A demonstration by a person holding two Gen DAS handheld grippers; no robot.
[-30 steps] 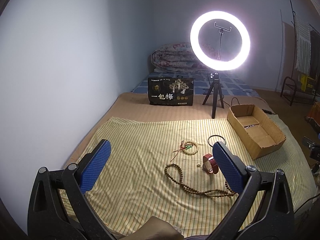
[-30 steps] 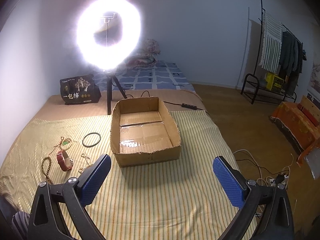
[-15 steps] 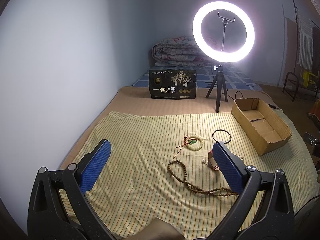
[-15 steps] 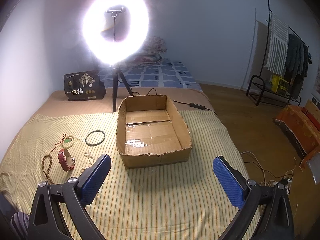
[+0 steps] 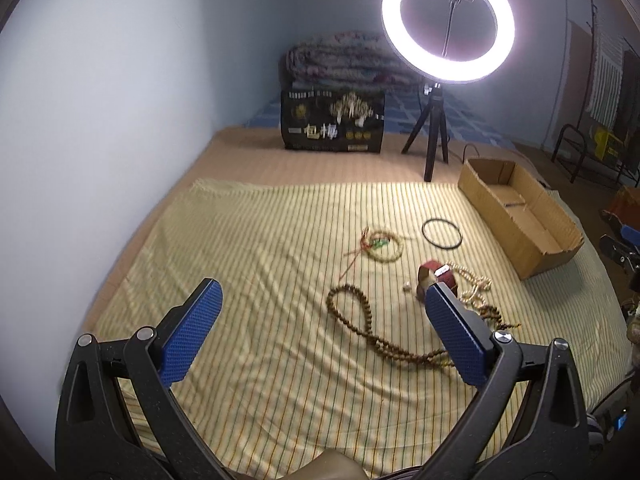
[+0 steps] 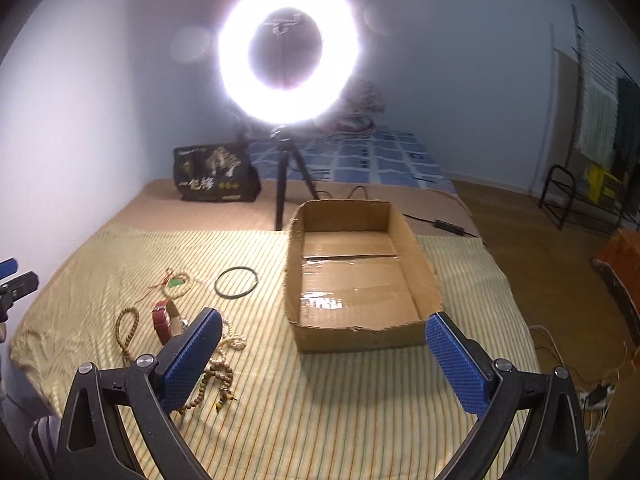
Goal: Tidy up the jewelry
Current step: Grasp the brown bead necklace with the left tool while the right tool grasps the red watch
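Jewelry lies on a yellow striped cloth: a long brown bead necklace, a red watch, a pale bead strand, a light bead bracelet with a green charm and a black ring bangle. An empty cardboard box stands right of them. My left gripper hovers open above the cloth, just left of the necklace. Over the cloth in front of the box my right gripper is open; its left finger covers part of the beads. The watch and bangle lie to its left.
A lit ring light on a tripod stands behind the cloth, next to a black printed bag. A folded quilt lies by the far wall. Cables trail on the wooden floor on the right, near a clothes rack.
Both grippers have moved forward and lower toward the cloth. The jewelry and box look nearer in both views. Nothing was picked up.
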